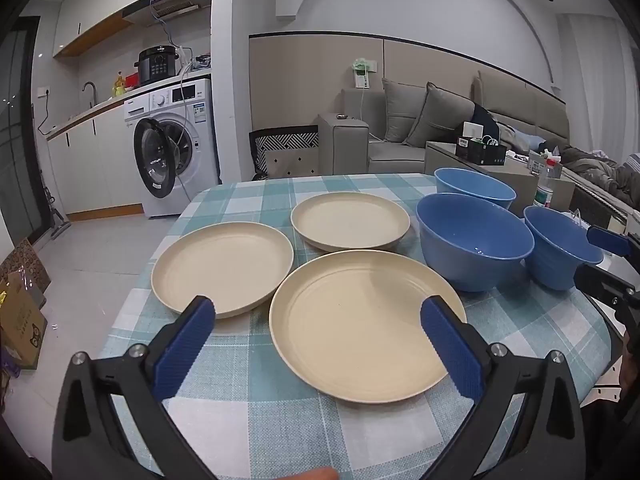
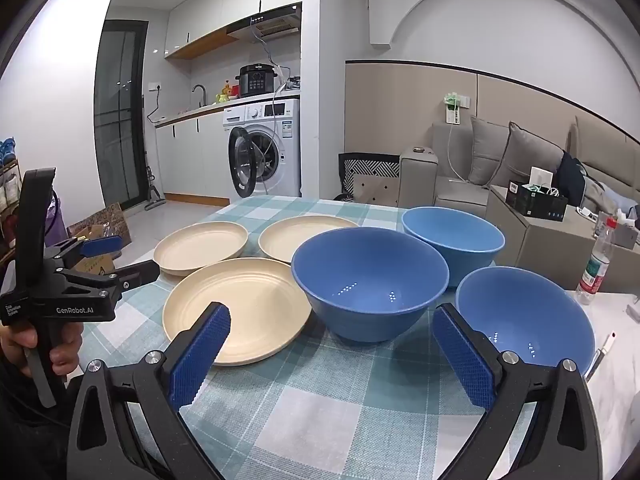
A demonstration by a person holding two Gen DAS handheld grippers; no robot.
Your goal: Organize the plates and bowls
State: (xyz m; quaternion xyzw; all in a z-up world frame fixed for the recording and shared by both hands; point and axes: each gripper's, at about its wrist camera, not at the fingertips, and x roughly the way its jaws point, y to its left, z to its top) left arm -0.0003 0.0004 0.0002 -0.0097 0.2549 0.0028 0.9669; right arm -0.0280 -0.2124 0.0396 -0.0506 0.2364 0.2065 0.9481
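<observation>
On the checked tablecloth [image 1: 280, 420], three cream plates [image 1: 360, 320] lie separately beside three blue bowls [image 2: 370, 284], apparently none stacked yet. Left gripper [image 1: 318, 344] and right gripper [image 2: 332, 350] hover spread wide, empty.

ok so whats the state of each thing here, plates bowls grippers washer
three cream plates: flat on the table, unstacked, empty
three blue bowls: upright, unstacked, empty
left hand-held gripper: open, holding nothing
right hand-held gripper: open, holding nothing
washing machine door: open
</observation>
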